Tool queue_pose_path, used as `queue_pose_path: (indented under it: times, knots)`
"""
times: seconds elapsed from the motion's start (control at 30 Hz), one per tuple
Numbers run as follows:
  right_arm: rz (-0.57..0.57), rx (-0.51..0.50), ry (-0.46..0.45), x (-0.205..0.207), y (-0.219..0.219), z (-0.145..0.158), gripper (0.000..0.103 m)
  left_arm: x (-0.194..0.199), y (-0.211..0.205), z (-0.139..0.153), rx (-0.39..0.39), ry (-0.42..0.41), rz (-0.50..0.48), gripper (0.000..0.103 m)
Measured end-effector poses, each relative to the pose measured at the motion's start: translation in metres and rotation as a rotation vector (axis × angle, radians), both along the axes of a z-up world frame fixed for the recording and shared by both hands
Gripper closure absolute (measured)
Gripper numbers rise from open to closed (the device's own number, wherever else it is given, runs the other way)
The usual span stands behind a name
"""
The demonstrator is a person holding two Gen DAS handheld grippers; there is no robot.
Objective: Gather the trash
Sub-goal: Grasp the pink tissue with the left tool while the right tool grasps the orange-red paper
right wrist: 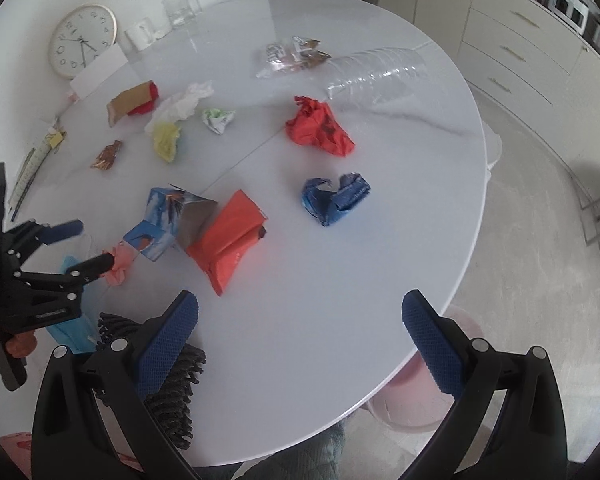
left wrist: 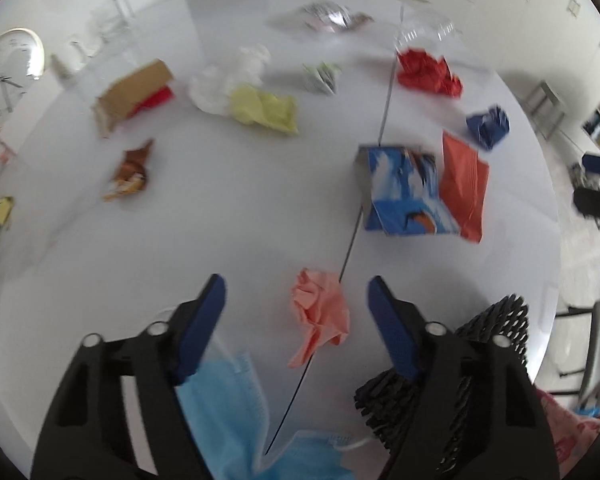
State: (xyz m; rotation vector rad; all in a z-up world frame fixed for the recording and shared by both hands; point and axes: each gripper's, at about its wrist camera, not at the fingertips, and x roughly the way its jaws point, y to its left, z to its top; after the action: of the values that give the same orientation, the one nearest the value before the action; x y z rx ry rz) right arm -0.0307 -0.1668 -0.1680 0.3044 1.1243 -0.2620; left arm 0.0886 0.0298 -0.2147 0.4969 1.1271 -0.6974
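On a white table (right wrist: 340, 280) littered with trash, the left gripper (left wrist: 296, 296) hangs with fingers parted around a crumpled pink paper (left wrist: 320, 316), not yet pressing it. At two o'clock lies a blue carton (left wrist: 400, 188). The right gripper (right wrist: 300, 312) is spread wide, empty. Judged step: picking up; next, clench and lift.

White round table (right wrist: 380, 280) strewn with crumpled wrappers (right wrist: 320, 130).
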Motion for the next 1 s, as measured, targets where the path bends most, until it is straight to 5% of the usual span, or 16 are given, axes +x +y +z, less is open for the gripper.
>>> queue_pose_path:
  times: [0.13, 0.3, 0.47, 0.73, 1.0]
  knots:
    - [-0.045, 0.03, -0.007, 0.001, -0.002, 0.001, 0.002, -0.004, -0.005, -0.013, 0.011, 0.041, -0.059, 0.07]
    - [-0.069, 0.066, -0.013, 0.017, 0.008, -0.005, 0.002, -0.004, -0.001, -0.012, -0.014, 0.036, -0.075, 0.079]
    - [-0.184, 0.122, 0.059, 0.043, 0.01, -0.03, 0.015, 0.002, 0.006, -0.003, -0.035, 0.021, -0.066, 0.08]
    - [-0.411, 0.259, 0.131, 0.072, 0.0, -0.056, 0.023, 0.006, 0.025, 0.026, -0.097, 0.002, -0.005, 0.08]
    - [-0.384, 0.247, 0.167, 0.091, 0.012, -0.066, 0.065, 0.002, 0.027, 0.032, -0.101, -0.024, -0.003, 0.08]
